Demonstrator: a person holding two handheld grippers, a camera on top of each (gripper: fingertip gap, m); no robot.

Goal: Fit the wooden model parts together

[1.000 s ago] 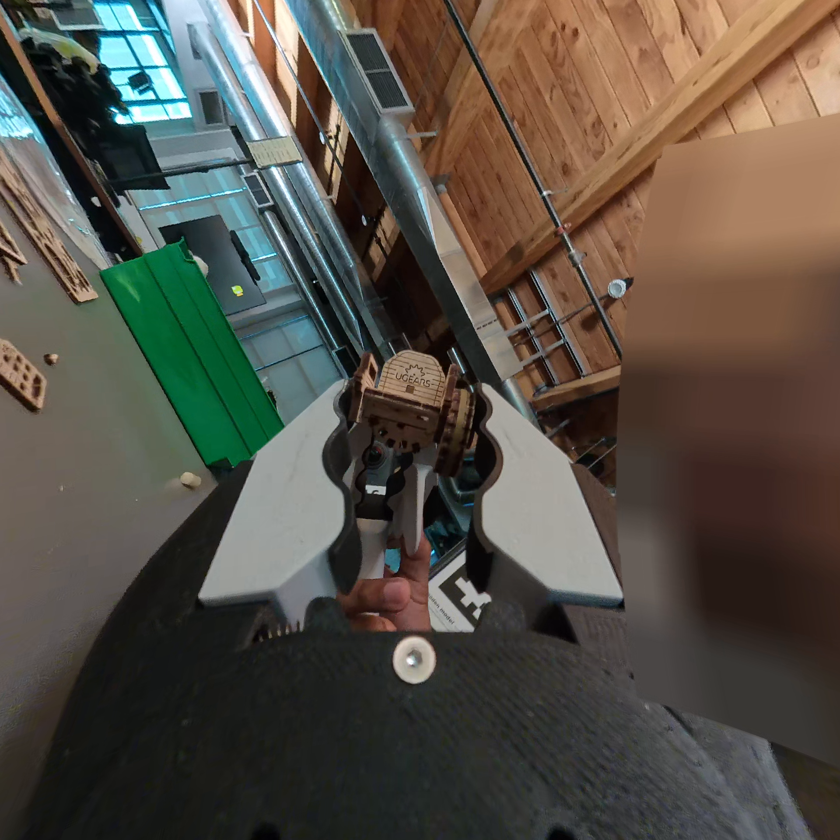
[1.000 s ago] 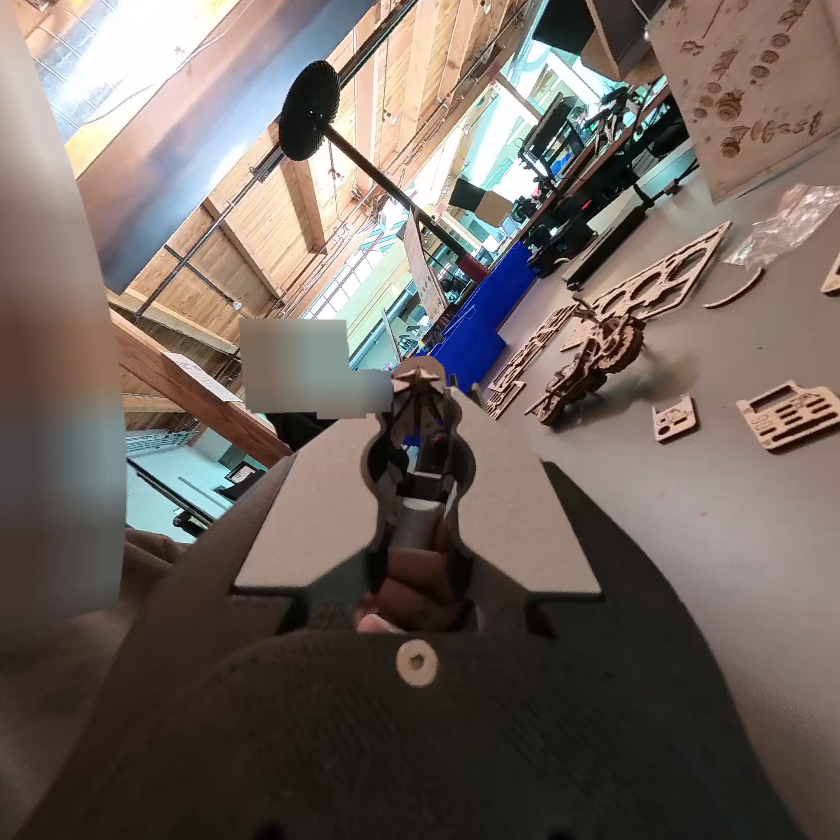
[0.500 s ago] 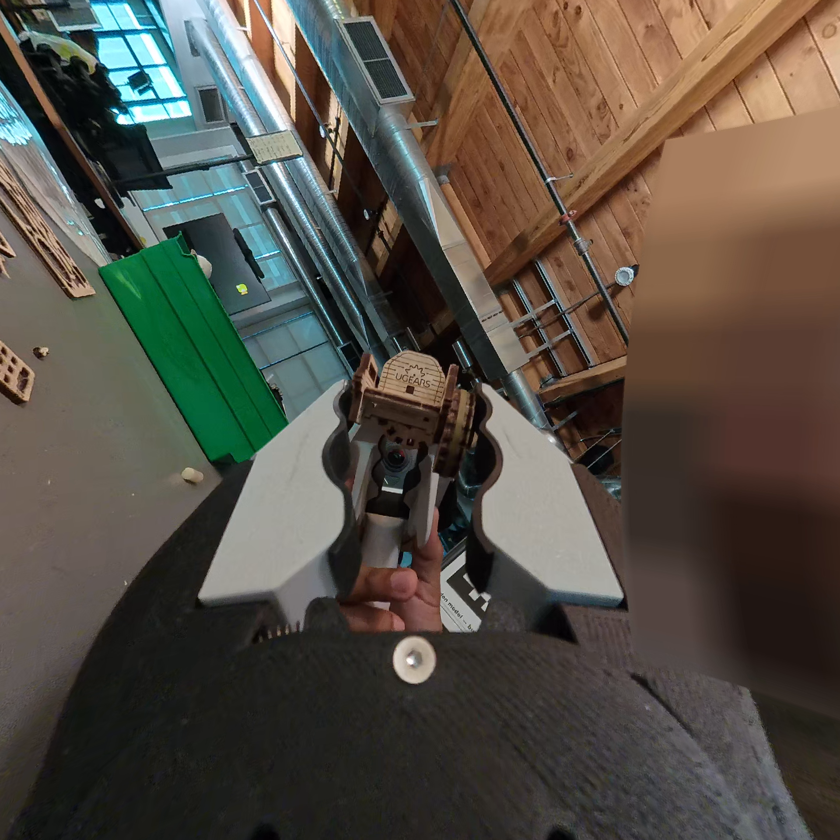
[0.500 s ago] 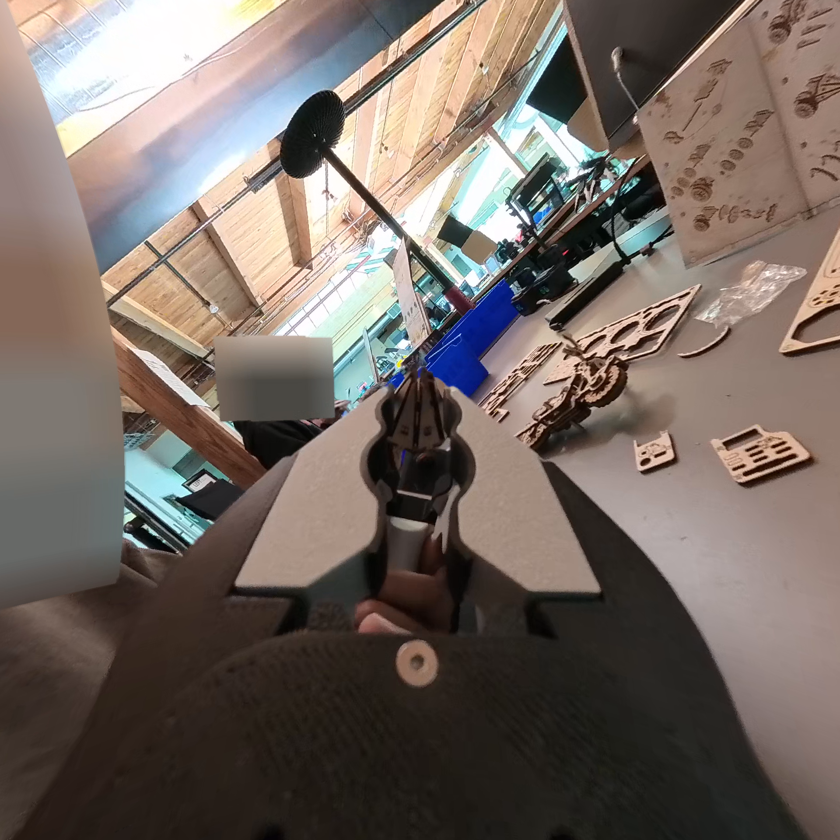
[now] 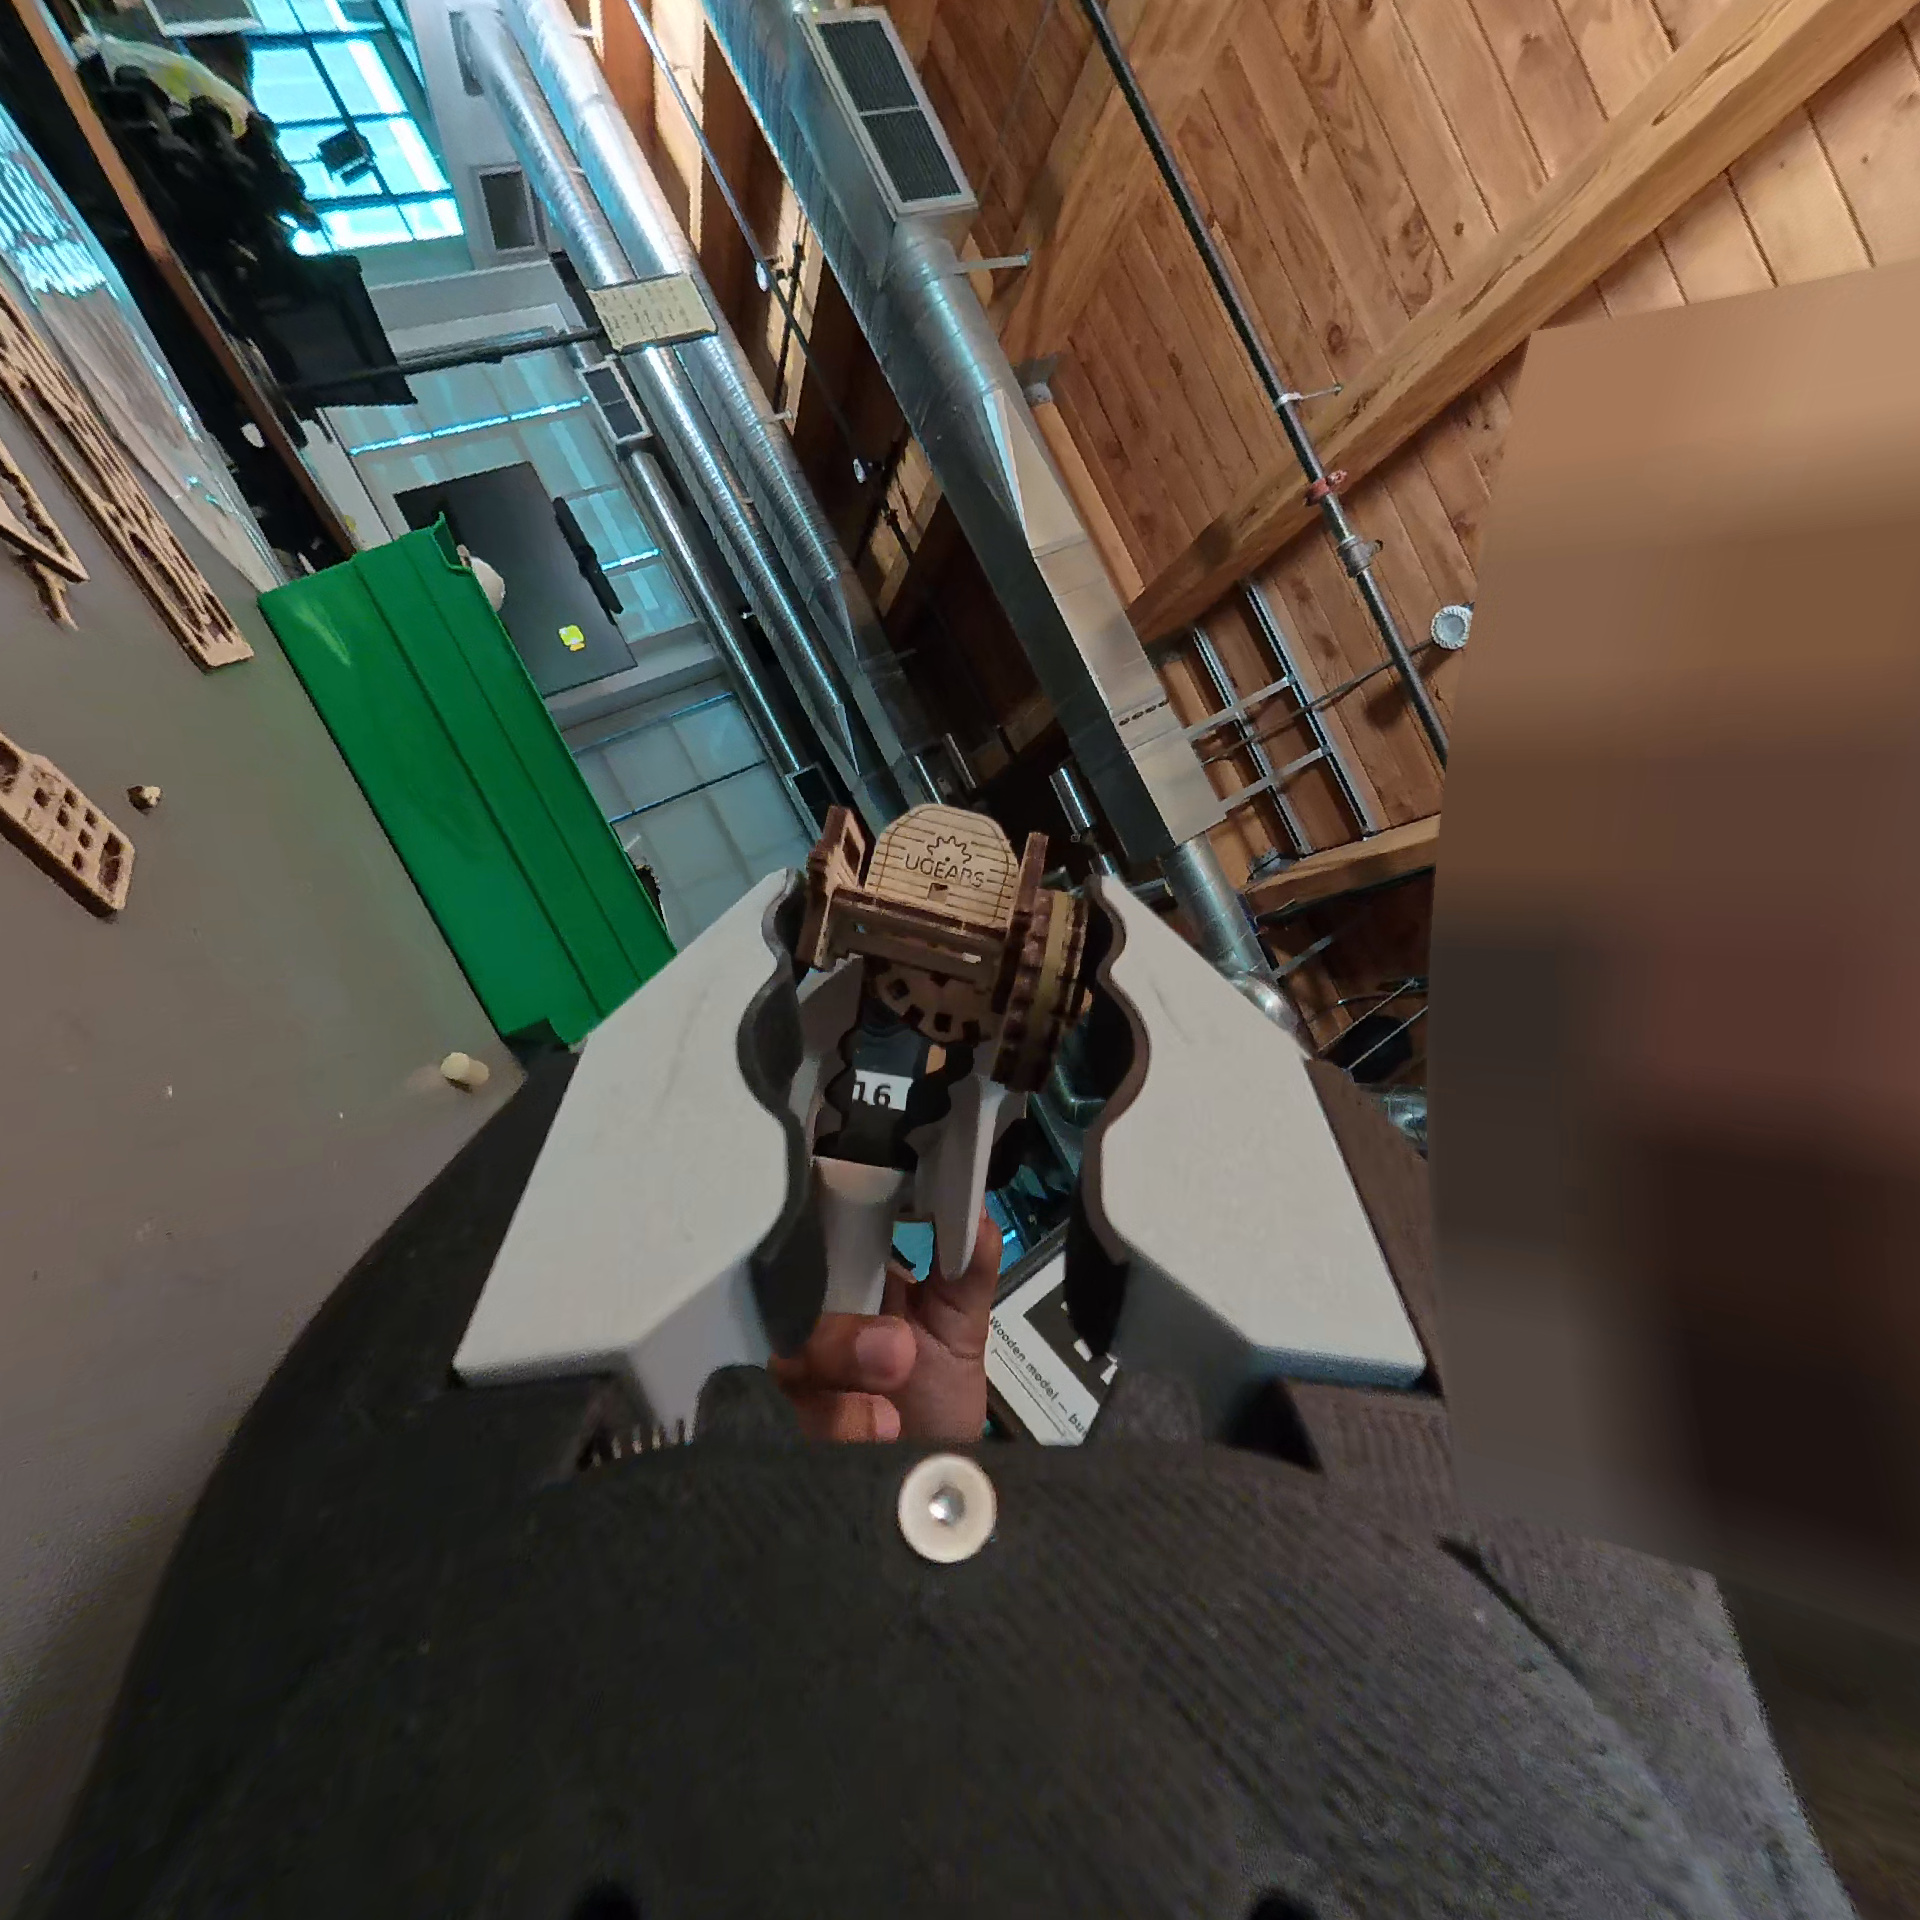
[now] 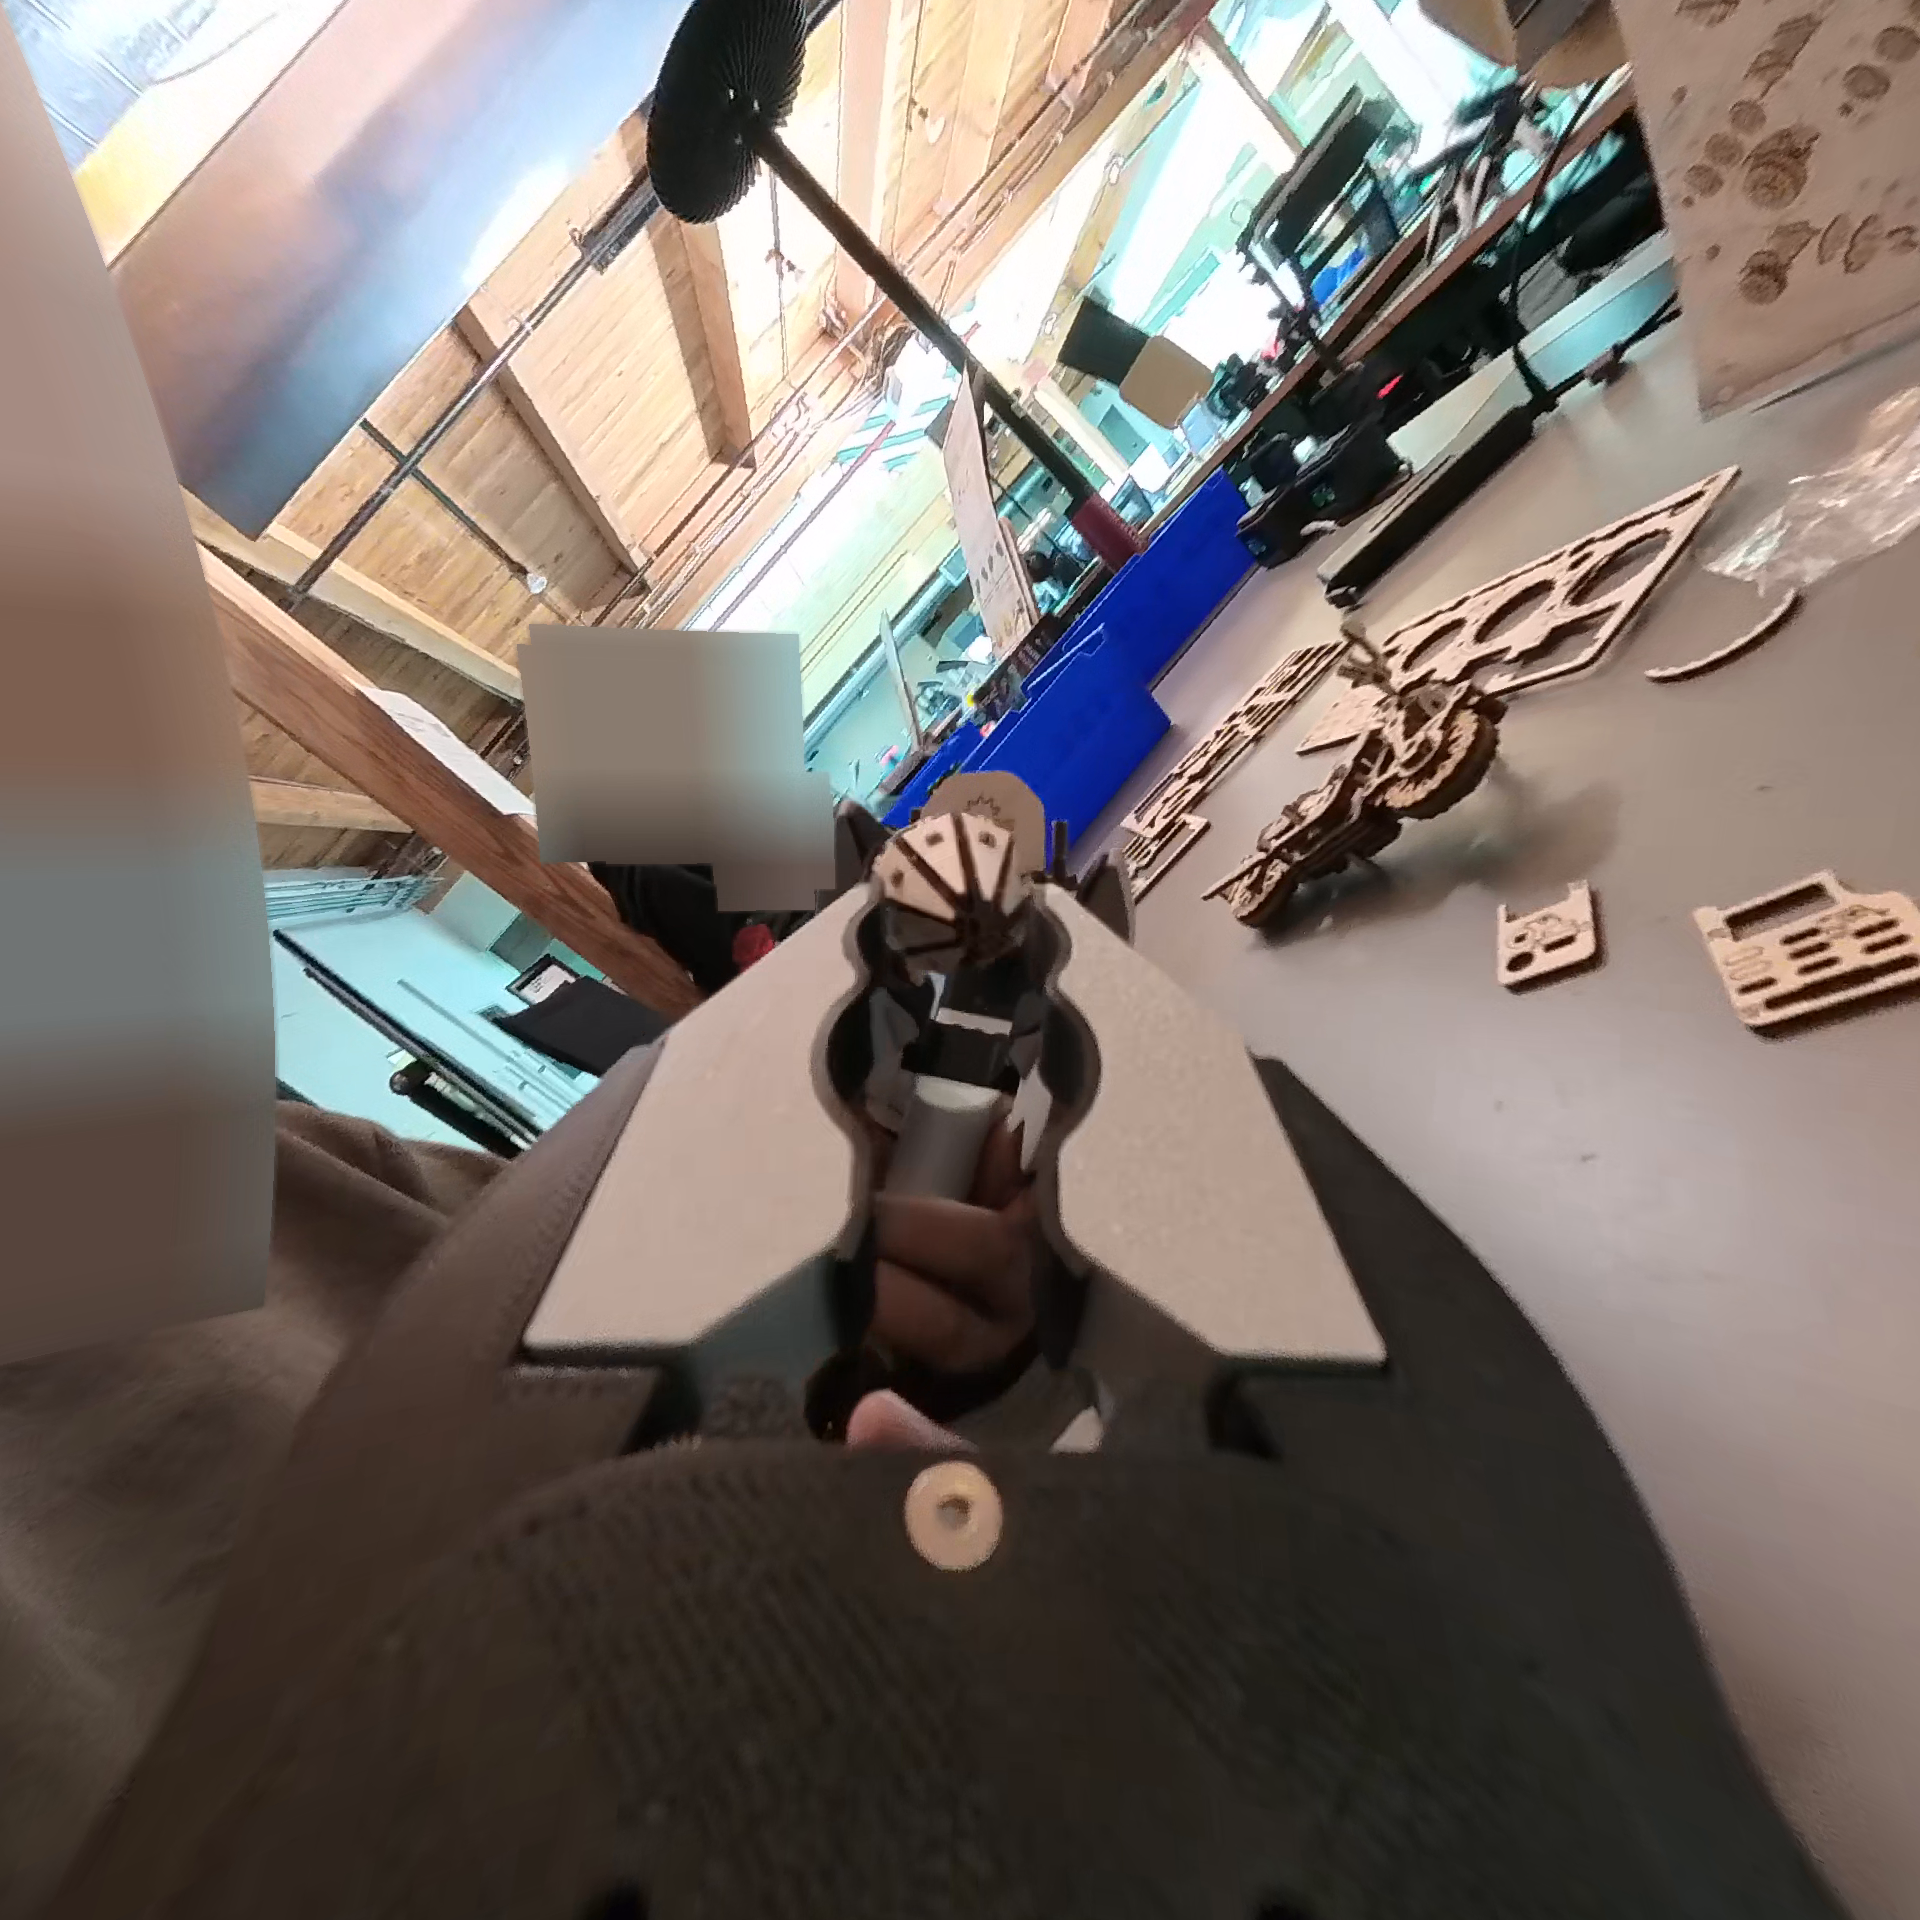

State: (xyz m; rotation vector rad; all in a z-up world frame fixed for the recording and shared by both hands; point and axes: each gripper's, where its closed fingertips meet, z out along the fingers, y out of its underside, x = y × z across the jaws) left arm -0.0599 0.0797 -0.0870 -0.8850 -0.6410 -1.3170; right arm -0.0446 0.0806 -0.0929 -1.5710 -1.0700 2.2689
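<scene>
My left gripper (image 5: 940, 925) is shut on a small wooden gear assembly (image 5: 935, 914) with an arched top plate and toothed wheels, held up in the air. My right gripper (image 6: 961, 899) is shut on a small round faceted wooden part (image 6: 951, 883). The two face each other, tips close together. In the right wrist view the assembly's arched plate (image 6: 982, 805) shows just behind the round part. In the left wrist view the right gripper (image 5: 899, 1153) and the hand holding it (image 5: 883, 1361) show beyond the assembly. I cannot tell whether the two parts touch.
A grey table (image 6: 1558, 1143) carries a built wooden motorcycle model (image 6: 1371, 790), cut-out wooden sheets (image 6: 1538, 613) and small punched pieces (image 6: 1808, 956). More wooden sheets (image 5: 62, 831) lie at the left. A green bin (image 5: 447, 790) and blue bins (image 6: 1081, 727) stand at the table's far edge. Left and right tips are no more than a few centimetres apart.
The round part in my right gripper has turned from edge-on to face-on, and the right view has swung nearer the left gripper. The gear assembly stays held in the left gripper.
</scene>
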